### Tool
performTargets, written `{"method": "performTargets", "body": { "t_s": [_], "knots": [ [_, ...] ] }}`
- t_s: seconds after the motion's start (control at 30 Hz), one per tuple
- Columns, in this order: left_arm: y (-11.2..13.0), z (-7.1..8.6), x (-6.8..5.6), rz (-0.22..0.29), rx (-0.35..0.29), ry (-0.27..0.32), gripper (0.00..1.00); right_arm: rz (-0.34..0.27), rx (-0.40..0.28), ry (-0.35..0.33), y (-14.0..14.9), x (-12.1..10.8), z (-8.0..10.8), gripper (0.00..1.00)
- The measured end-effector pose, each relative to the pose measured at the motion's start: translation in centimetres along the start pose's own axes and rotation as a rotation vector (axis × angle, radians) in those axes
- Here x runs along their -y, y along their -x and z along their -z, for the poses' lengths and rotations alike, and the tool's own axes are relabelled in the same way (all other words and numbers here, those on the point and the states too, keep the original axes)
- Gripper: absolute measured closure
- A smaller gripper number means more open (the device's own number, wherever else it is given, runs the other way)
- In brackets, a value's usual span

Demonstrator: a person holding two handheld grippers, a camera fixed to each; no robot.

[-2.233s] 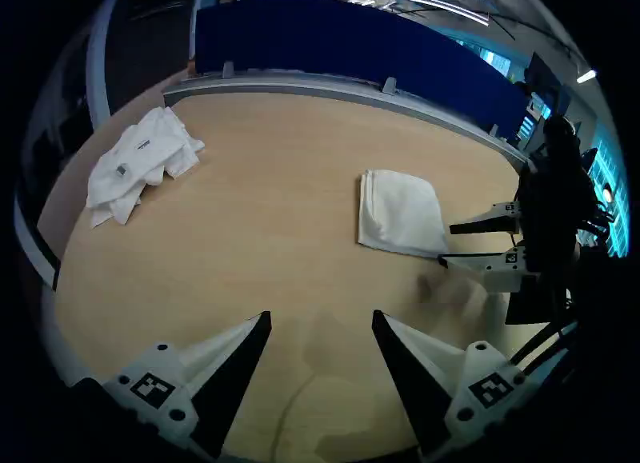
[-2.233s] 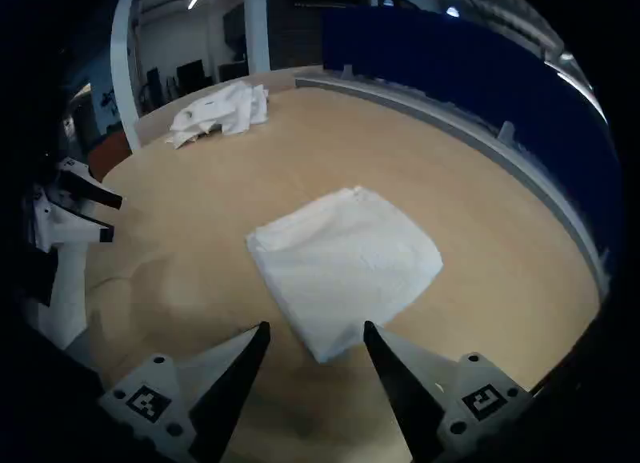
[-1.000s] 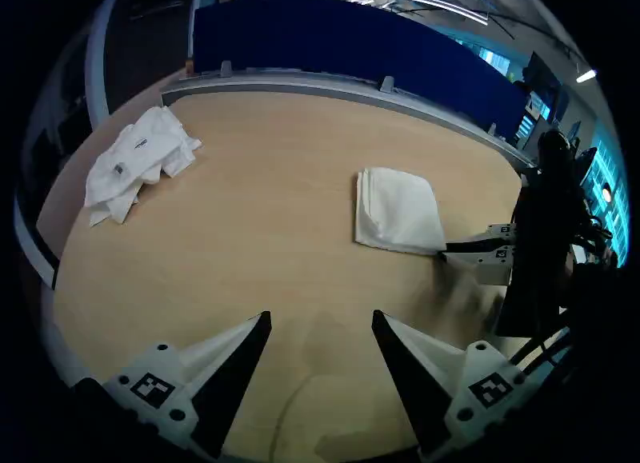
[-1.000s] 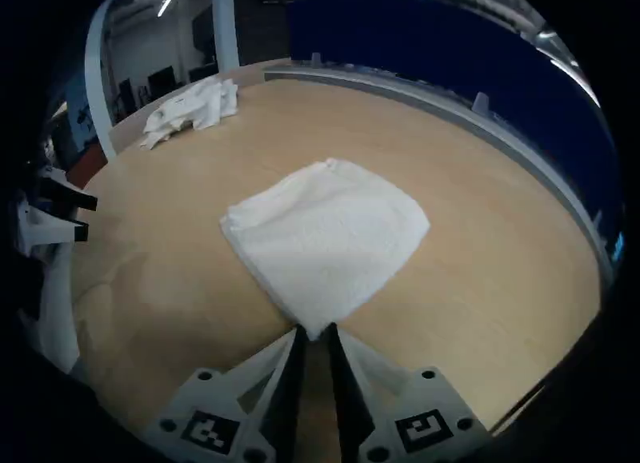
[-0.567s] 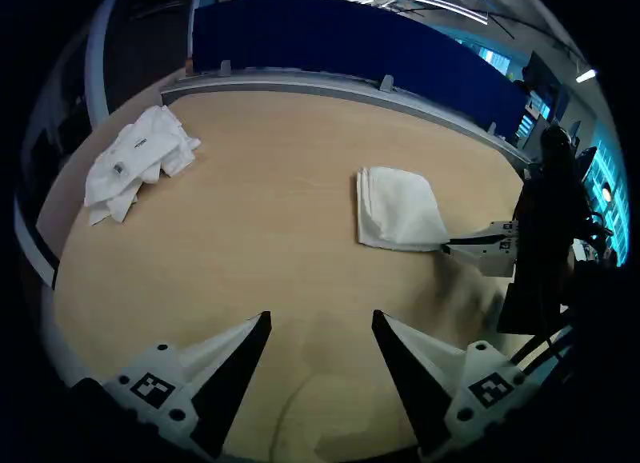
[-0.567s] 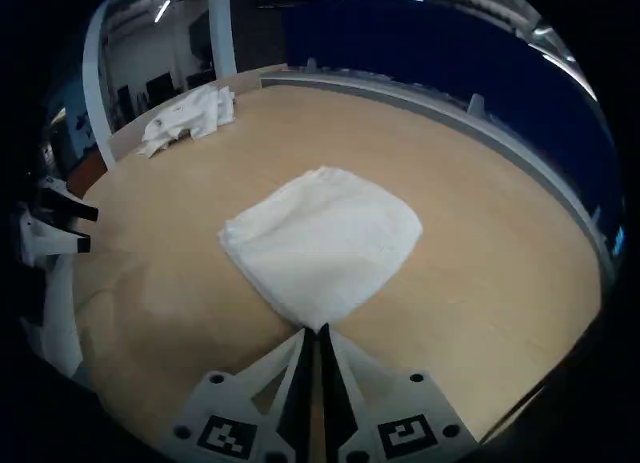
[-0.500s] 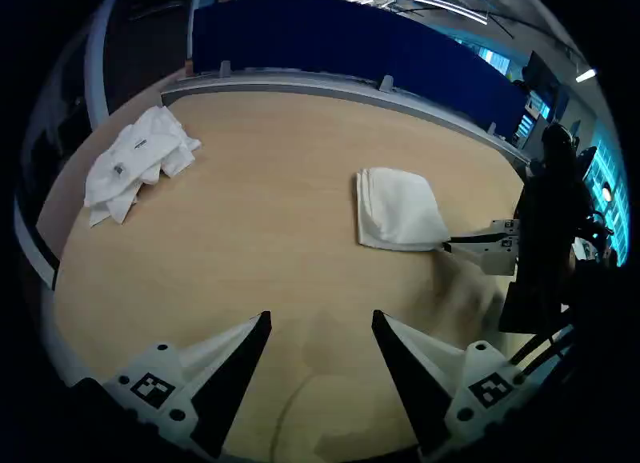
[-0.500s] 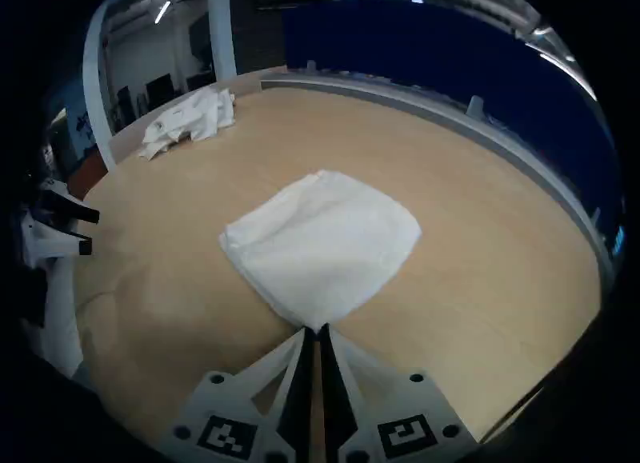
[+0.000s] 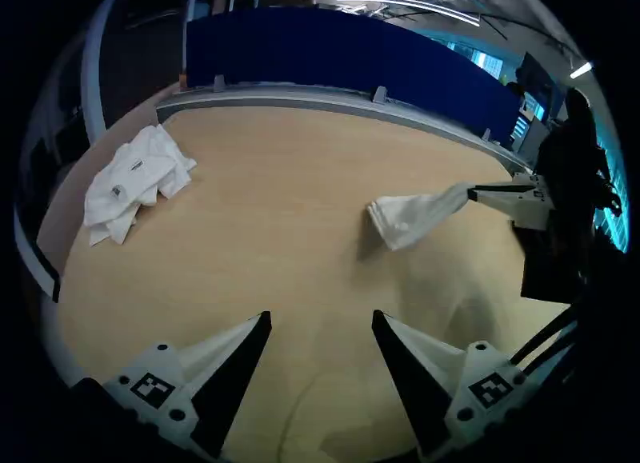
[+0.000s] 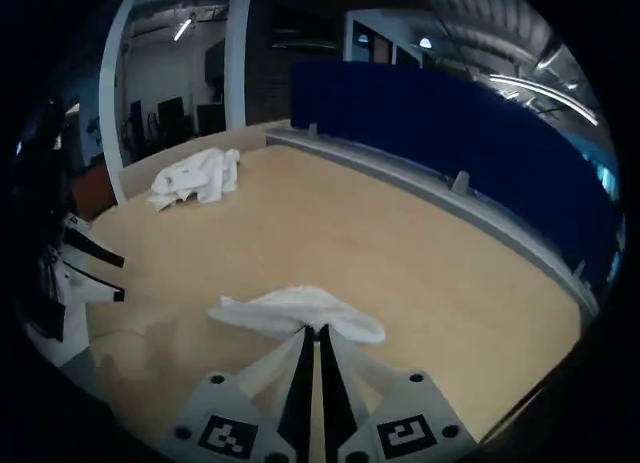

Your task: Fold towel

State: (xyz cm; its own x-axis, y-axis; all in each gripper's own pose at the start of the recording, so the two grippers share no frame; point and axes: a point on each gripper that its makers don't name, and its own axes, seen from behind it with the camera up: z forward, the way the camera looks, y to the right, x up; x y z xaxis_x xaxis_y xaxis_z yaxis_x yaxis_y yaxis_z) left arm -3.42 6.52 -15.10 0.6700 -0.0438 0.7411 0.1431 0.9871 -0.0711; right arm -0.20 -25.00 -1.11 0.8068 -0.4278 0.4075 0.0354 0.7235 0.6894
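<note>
A folded white towel [image 9: 412,213] hangs off the wooden table [image 9: 272,191], lifted by one corner. My right gripper [image 10: 313,333] is shut on that corner; in the left gripper view the right gripper [image 9: 474,193] holds it up at the right side. In the right gripper view the towel [image 10: 298,309] droops just past the fingertips. My left gripper [image 9: 320,323] stands open low over the near part of the table with nothing between its fingers. In the right gripper view the left gripper [image 10: 108,275] shows at the far left, open.
A crumpled pile of white cloth [image 9: 132,179] lies at the table's far left edge, also seen as a cloth pile [image 10: 196,175] in the right gripper view. A blue partition [image 9: 344,55] runs along the table's back edge. A dark-clothed person [image 9: 572,191] stands at the right.
The right gripper, open over the flat towel 2.2 s ago, shut on its near corner and has now lifted it off the table. The left gripper has barely moved.
</note>
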Motion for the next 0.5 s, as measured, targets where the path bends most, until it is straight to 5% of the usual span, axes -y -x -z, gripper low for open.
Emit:
{"method": "performTargets", "body": {
  "t_s": [0.23,0.5],
  "knots": [
    [-1.9,0.4,-0.6,-0.009,-0.032,0.013,0.07,0.001,-0.053,0.01,-4.3,-2.1,3.5,0.95],
    [-3.0,0.4,-1.3,-0.019,-0.049,0.033,0.07,0.005,-0.055,0.06,-5.3,-5.1,6.5,0.95]
  ]
}}
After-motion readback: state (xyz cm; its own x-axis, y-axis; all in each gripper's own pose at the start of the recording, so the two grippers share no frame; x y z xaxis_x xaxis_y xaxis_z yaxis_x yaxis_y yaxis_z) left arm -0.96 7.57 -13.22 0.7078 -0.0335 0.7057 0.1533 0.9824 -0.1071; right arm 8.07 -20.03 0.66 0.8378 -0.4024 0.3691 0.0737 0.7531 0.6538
